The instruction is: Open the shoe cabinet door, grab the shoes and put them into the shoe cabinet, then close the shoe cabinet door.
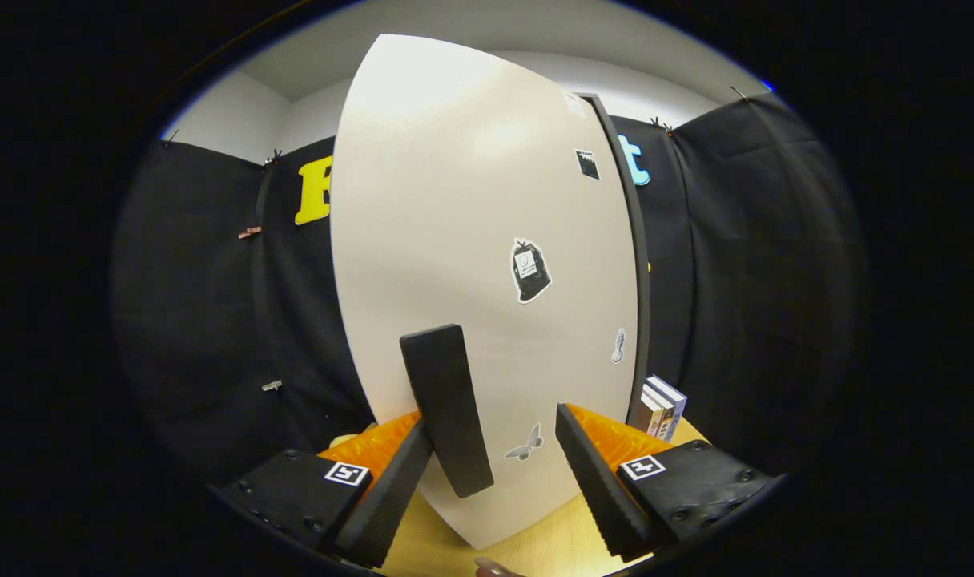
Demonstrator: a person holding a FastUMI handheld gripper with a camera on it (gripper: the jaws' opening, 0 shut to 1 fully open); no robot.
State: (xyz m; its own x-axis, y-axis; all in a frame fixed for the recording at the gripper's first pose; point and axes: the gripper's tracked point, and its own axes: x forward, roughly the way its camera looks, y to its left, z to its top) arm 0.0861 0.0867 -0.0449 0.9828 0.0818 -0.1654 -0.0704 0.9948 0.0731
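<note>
Gripper view: smooth white door (455,240) with a flat oblong handle (445,409).
Gripper (495,465): ribbed fingers apart, the handle between them, near the left one.

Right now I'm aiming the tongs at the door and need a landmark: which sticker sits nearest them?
The butterfly sticker, low on the white door between the open tongs, beside the black handle; the bag sticker sits higher.
</note>
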